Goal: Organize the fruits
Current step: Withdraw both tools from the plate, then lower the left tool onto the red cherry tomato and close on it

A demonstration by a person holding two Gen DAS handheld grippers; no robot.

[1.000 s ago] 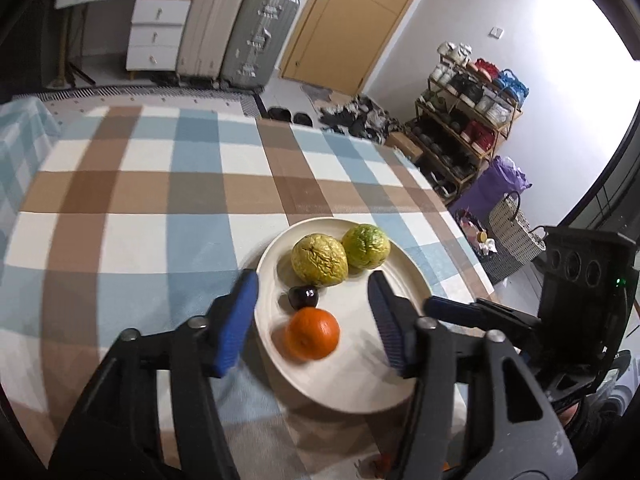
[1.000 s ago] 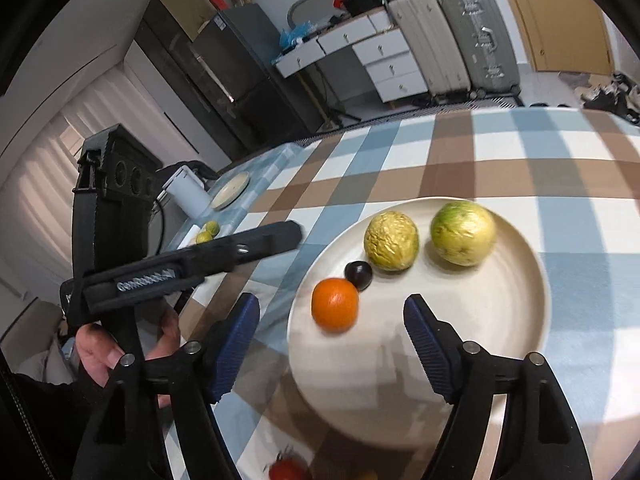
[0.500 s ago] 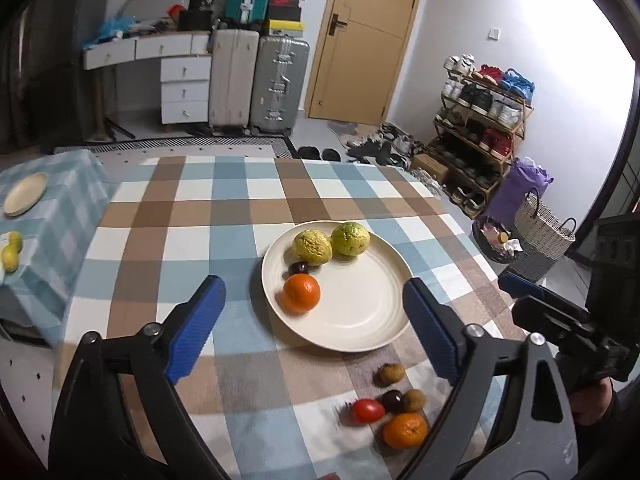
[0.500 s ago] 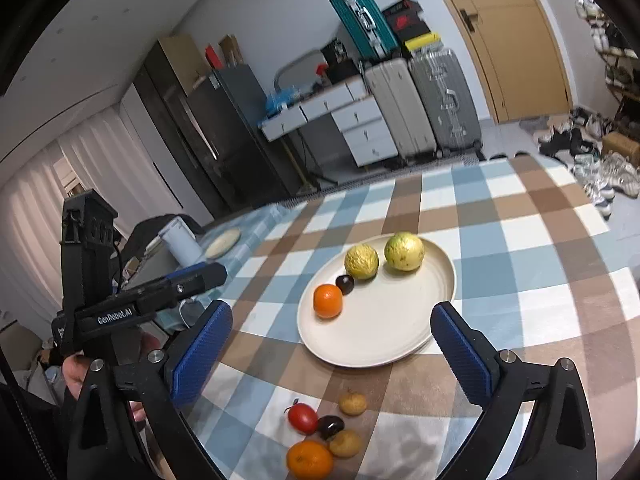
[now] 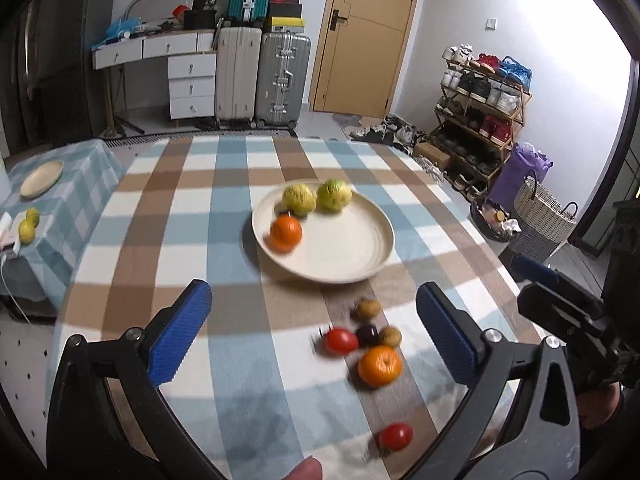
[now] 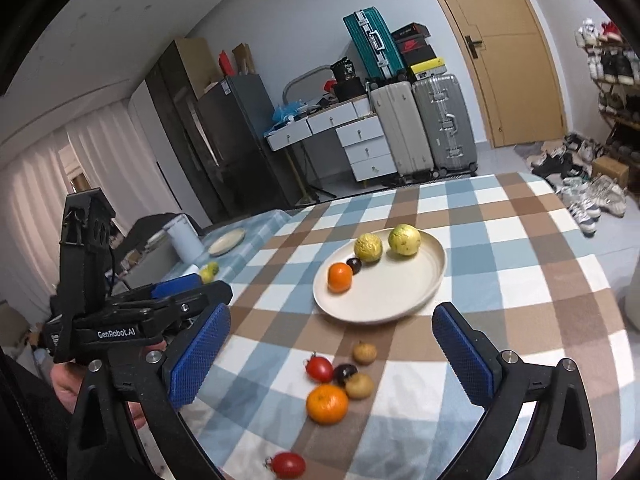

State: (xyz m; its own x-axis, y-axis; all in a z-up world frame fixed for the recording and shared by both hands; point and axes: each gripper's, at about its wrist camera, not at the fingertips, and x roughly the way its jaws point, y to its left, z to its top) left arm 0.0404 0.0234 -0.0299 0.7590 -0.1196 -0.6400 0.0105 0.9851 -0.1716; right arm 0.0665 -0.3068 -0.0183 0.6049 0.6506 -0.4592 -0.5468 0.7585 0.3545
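A cream plate (image 5: 352, 252) (image 6: 404, 292) on the checked tablecloth holds two yellow-green fruits (image 5: 316, 198) (image 6: 386, 244), an orange (image 5: 285, 233) (image 6: 340, 277) and a small dark fruit (image 6: 354, 265). Nearer me on the cloth lie a second orange (image 5: 379, 365) (image 6: 327, 404), a tomato (image 5: 340, 341) (image 6: 319, 369), a dark fruit (image 6: 345, 373), two small brown fruits (image 5: 368, 309) (image 6: 364, 353) and another tomato (image 5: 395, 437) (image 6: 287, 465). My left gripper (image 5: 312, 332) and right gripper (image 6: 332, 356) are both open and empty, held above the loose fruits.
A side table at the left carries a small plate (image 5: 41, 178) and two yellow fruits (image 5: 29, 225). Suitcases (image 5: 262, 76), drawers and a door stand behind the table. A shoe rack (image 5: 480, 112) and a woven basket (image 5: 540, 220) stand at the right.
Both grippers have pulled back from the plate and opened wider. The loose fruits on the near cloth have come into view.
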